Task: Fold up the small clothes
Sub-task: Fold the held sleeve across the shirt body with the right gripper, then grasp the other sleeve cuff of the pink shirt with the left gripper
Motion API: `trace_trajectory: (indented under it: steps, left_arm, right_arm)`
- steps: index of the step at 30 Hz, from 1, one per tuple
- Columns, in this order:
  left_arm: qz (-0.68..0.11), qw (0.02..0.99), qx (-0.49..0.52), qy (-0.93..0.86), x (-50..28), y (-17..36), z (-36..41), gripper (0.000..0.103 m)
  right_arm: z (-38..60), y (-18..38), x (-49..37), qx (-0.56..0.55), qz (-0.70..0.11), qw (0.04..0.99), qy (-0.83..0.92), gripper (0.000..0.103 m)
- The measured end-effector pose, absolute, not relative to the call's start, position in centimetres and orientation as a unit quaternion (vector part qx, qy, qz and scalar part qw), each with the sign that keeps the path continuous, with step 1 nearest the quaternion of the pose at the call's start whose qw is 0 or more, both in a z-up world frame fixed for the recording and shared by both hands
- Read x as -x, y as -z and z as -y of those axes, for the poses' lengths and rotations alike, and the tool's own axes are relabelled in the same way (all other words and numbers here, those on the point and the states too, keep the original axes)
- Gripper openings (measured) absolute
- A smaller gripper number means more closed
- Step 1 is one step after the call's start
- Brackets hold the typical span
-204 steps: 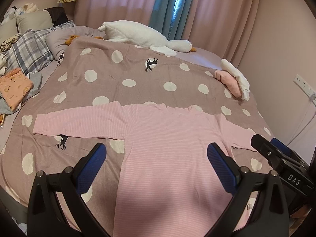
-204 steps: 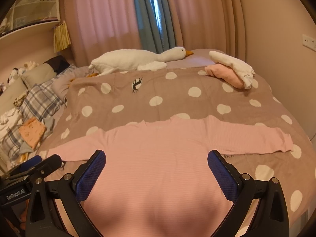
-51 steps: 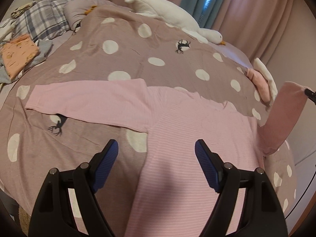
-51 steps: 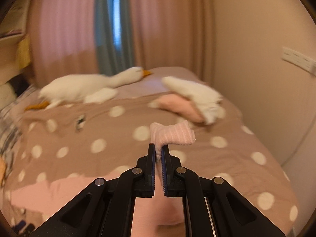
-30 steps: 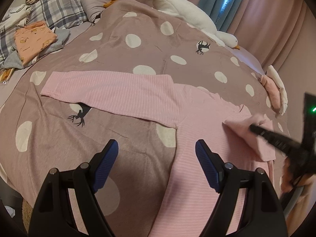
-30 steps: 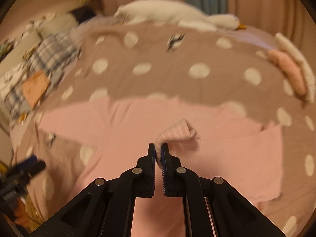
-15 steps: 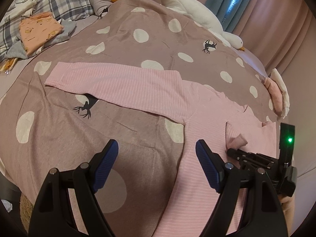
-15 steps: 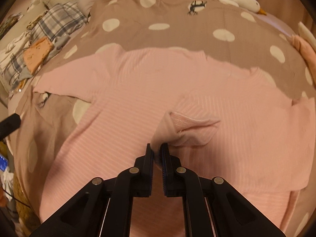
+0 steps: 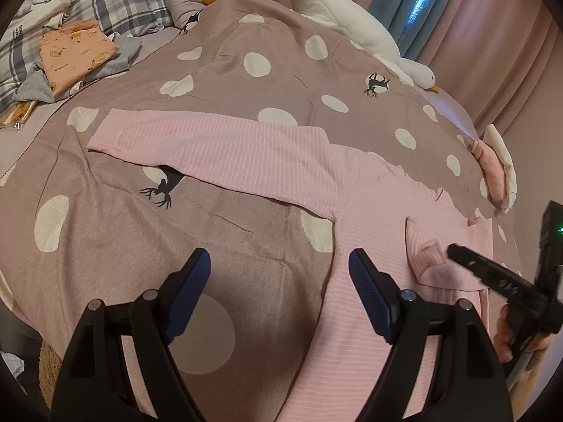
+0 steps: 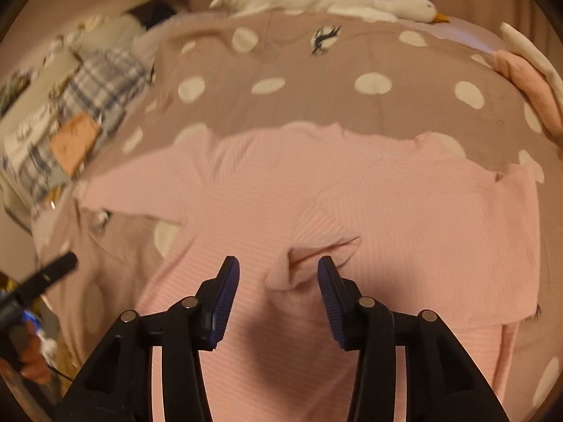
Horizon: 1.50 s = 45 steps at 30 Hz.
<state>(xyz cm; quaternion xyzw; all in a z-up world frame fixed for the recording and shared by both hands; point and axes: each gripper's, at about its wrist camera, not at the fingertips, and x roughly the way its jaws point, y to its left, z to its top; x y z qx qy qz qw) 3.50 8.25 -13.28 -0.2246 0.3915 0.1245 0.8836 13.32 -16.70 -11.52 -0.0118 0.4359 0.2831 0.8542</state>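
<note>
1. The left gripper [image 9: 279,293] at the lower centre of its view hangs wide open and empty over the dotted mauve bedspread [image 9: 225,70].
2. The pink ribbed long-sleeved top [image 9: 246,154] lies flat across mid-frame, its left sleeve outstretched.
3. The right gripper [image 10: 278,276] has just been opening; the folded-in right sleeve cuff [image 10: 309,256] lies loose between the parted jaws, so one sleeve fold looks done.

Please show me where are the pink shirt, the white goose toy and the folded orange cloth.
pink shirt [image 10: 246,211]: right wrist view, on its chest.
white goose toy [image 9: 352,24]: left wrist view, on its body.
folded orange cloth [image 9: 74,56]: left wrist view, on its top face.
</note>
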Motion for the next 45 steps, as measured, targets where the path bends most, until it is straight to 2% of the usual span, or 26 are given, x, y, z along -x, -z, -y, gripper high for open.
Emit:
trace_trajectory:
  steps: [8, 21, 27, 29, 31, 37, 45]
  left_arm:
    - [-0.389, 0.892, 0.212, -0.087, -4.7, 12.2, -6.5, 0.08]
    - [-0.403, 0.904, 0.139, 0.029, -11.2, 11.7, 3.4, 0.078]
    - [-0.432, 0.893, 0.113, 0.053, -15.0, 14.0, 6.6, 0.063]
    - [-0.448, 0.887, 0.104, 0.048, -16.0, 15.3, 7.2, 0.052]
    - [-0.459, 0.881, 0.104, 0.049, -16.6, 16.4, 7.3, 0.047]
    - [-0.465, 0.879, 0.103, 0.009, -17.1, 17.6, 5.5, 0.046]
    - [-0.473, 0.867, 0.15, -0.043, -15.7, 18.0, 0.6, 0.044]
  right_arm:
    - [21.5, 11.2, -13.2, -0.02, -0.429, 0.882, -0.195, 0.046]
    - [28.5, 12.5, -13.1, -0.039, -0.442, 0.894, -0.068, 0.046]
    - [30.6, 13.3, -13.0, -0.053, -0.446, 0.893, -0.039, 0.046]
    - [30.9, 13.6, -12.8, -0.054, -0.448, 0.892, -0.034, 0.046]
    - [31.3, 13.8, -12.8, -0.058, -0.45, 0.891, -0.03, 0.046]
    - [31.7, 14.0, -12.6, -0.063, -0.45, 0.891, -0.025, 0.046]
    - [32.3, 14.0, -12.2, -0.068, -0.448, 0.892, -0.017, 0.046]
